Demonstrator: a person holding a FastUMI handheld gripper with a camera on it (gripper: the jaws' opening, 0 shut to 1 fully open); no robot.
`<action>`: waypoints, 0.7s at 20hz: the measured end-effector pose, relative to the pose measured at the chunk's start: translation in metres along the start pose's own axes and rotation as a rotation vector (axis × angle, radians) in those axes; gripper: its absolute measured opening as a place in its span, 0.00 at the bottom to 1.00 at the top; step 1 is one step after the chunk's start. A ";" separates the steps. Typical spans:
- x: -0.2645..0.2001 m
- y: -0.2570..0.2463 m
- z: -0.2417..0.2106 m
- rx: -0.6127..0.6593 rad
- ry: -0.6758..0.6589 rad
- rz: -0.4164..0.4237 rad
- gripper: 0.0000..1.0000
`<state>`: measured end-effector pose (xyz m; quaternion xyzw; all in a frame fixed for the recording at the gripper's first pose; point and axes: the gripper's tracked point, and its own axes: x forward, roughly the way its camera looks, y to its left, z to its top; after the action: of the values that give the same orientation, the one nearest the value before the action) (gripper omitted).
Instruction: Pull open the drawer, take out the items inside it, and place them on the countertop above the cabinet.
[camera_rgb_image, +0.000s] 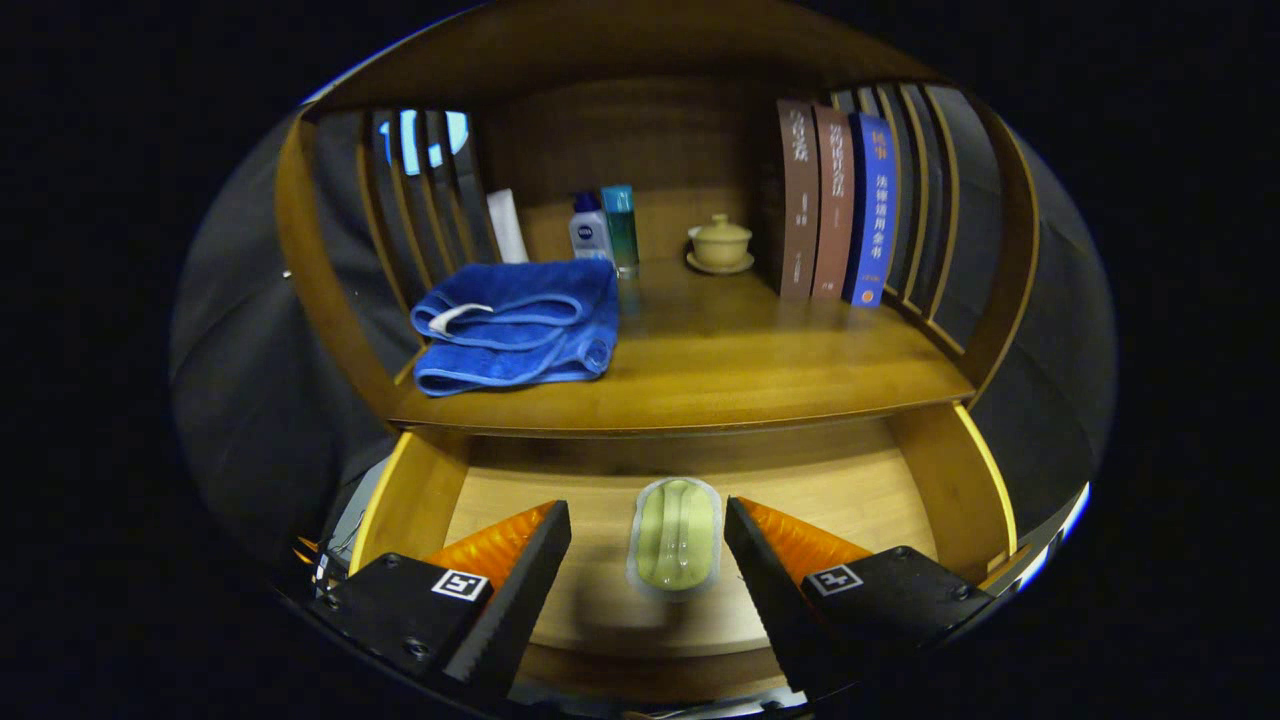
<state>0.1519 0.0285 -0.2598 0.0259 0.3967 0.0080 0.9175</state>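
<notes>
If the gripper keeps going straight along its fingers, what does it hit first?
Most likely the green packet lying on the open drawer's floor. It sits between the open fingers of the gripper. Depth is unclear, so the height above it can't be judged.

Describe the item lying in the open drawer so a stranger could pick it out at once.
Below the wooden countertop, the pulled-out wooden drawer holds one item between the open gripper fingers: a flat, oval, pale green packet in clear wrapping. It lies alone on the drawer floor, apart from everything on the countertop above.
</notes>
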 end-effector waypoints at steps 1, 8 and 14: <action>0.009 -0.003 -0.002 -0.007 0.031 -0.010 0.99; 0.051 -0.018 -0.035 -0.039 0.243 -0.069 0.99; 0.065 -0.026 -0.054 -0.006 0.355 -0.085 0.84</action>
<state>0.1570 0.0066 -0.3457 0.0043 0.5532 -0.0252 0.8326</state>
